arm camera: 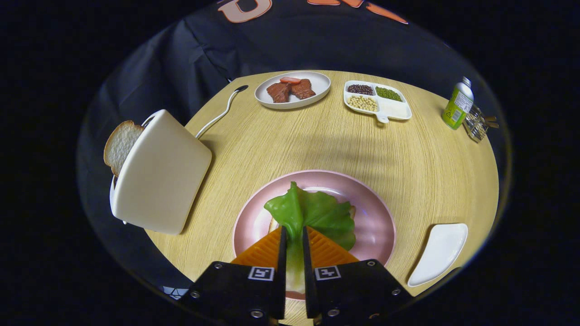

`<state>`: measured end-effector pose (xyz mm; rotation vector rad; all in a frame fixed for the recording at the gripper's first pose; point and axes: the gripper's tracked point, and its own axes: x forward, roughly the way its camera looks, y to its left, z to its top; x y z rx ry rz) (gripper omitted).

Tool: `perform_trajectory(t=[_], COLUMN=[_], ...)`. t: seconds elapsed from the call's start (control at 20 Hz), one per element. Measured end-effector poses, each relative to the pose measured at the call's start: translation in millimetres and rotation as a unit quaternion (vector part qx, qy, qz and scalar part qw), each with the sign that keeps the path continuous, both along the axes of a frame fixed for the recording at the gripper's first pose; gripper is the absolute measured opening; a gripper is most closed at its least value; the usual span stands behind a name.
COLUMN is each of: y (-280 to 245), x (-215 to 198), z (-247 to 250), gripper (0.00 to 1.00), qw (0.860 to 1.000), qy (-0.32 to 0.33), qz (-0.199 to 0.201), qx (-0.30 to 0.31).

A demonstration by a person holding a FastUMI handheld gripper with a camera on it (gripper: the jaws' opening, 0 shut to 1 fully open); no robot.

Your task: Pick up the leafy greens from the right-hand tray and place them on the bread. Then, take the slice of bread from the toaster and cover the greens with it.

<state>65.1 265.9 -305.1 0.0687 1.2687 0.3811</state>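
A: Green, glossy and ruffled: that is the leafy greens (312, 213). State their position relative to the gripper (293, 235).

B: Stem end sits between the two fingers, which are nearly closed and pinch it. Long axis runs straight ahead along the fingers; the blade fans out beyond the tips.

A: Support surface?

B: Leaf is over the bread (352, 211), which peeks out beneath it on the pink plate (376, 199).

A: Next target?

B: Slice of bread (120, 145), upright in the toaster (161, 174), left of the fingers and well apart. White tray (438, 253), right, holds nothing.
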Motion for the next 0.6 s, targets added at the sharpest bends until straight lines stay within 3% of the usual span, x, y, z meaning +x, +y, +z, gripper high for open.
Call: perform_trajectory(t=[0.3, 0.6], y=[9, 47], x=[22, 34], z=[58, 122], gripper=[0.46, 0.82], qw=[0.999, 0.996], qy=[-0.048, -0.07], qz=[-0.01, -0.003], qx=[0.016, 0.055])
